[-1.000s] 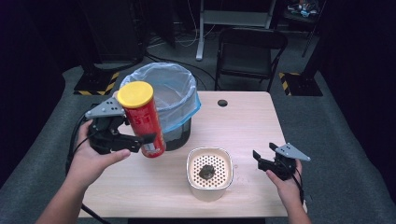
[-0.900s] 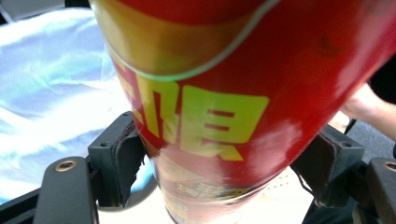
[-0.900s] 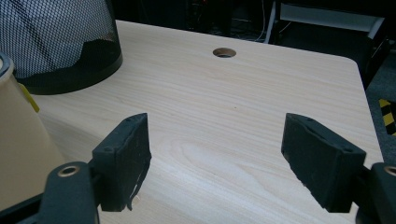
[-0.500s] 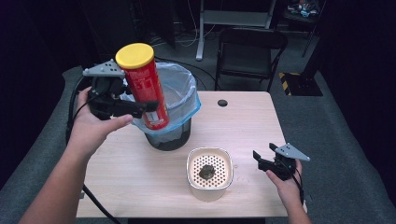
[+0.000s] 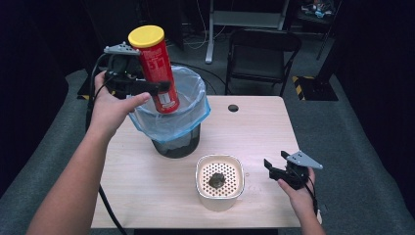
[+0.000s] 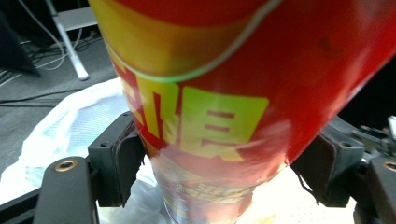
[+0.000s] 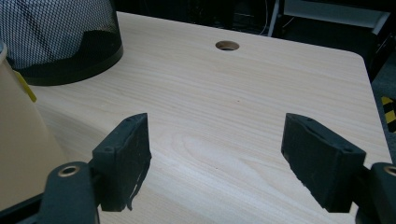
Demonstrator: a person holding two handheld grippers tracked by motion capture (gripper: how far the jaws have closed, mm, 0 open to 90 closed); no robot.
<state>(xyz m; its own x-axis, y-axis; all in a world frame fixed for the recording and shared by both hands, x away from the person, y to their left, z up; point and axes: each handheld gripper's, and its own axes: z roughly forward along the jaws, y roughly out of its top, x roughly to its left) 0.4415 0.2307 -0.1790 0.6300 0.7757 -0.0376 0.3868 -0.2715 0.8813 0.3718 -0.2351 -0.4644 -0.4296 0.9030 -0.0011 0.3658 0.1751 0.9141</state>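
Upper left of the high view: your left gripper clamps one red canister, yellow lid up and tilted, its base over the one lined bin, likely so it drops straight in. Lower right: your right gripper idles with jaws spread and empty above the table, clear of the work. Lower center: one cream strainer basket, one dark scrap inside.

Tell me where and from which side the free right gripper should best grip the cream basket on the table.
Probably the right wall of the basket, near the rim, coming from above with one jaw inside. The basket stands upright and open-topped beside the open right gripper, and looks wider than the jaws' opening.
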